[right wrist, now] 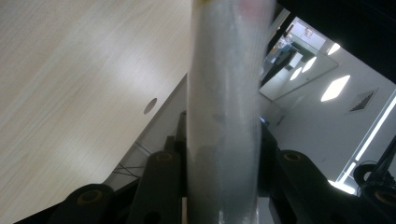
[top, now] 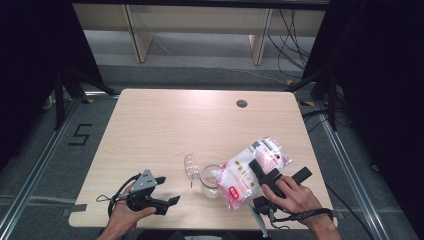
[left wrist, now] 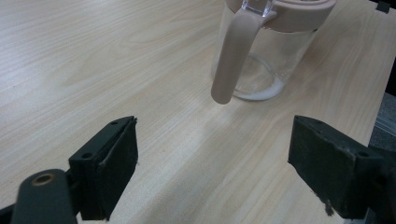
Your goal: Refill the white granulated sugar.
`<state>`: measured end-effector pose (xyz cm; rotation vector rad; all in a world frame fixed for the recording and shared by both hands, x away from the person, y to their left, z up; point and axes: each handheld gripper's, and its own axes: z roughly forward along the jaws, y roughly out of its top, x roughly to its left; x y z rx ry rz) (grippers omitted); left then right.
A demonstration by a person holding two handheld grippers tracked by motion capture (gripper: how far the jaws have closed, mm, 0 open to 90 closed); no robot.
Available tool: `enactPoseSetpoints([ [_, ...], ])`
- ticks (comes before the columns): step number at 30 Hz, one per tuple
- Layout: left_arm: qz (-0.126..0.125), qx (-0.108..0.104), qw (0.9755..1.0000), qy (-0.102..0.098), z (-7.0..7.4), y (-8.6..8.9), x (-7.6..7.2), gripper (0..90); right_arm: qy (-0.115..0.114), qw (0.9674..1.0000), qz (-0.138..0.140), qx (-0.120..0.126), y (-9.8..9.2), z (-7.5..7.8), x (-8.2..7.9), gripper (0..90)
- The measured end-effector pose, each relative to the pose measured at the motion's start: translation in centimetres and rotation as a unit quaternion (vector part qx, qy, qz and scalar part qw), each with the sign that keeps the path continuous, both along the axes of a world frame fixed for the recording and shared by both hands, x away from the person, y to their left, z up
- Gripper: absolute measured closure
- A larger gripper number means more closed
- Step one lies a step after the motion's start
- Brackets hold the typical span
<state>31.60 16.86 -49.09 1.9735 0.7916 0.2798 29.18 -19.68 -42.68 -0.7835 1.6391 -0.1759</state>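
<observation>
Light wood table (top: pixel 165 125); glass jar (top: pixel 210 181) standing near front edge.

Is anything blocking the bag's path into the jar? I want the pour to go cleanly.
Nothing visible does. The bag, clamped in the right gripper, is tipped over the glass jar. The jar's lid is flipped open to the far side, leaving the mouth free.

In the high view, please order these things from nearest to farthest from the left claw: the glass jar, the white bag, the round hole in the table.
1. Glass jar, just right of the left claw.
2. White bag, tilted over the jar, farther right.
3. Round hole, near the table's far edge.
</observation>
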Motion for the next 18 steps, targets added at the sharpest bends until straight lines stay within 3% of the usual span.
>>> enactPoseSetpoints([
  [2,0.0,0.001,1.0,0.001,-0.01,0.02,0.02,15.5,0.006,0.9996,-0.003,-0.027,0.28,-0.01,0.09,72.2],
  [12,-0.004,0.009,1.0,-0.001,0.05,0.09,0.03,15.5,0.017,0.9995,-0.009,-0.027,-0.02,0.26,-0.1,72.7],
  [15,0.005,0.0,0.9999,0.012,-0.04,-0.09,-0.09,15.5,0.015,0.9988,-0.019,-0.042,-0.04,0.59,-0.22,72.9],
  [18,0.006,-0.008,0.9999,0.01,-0.06,-0.16,-0.05,15.5,0.02,0.9987,-0.015,-0.044,-0.01,0.87,-0.17,72.9],
])
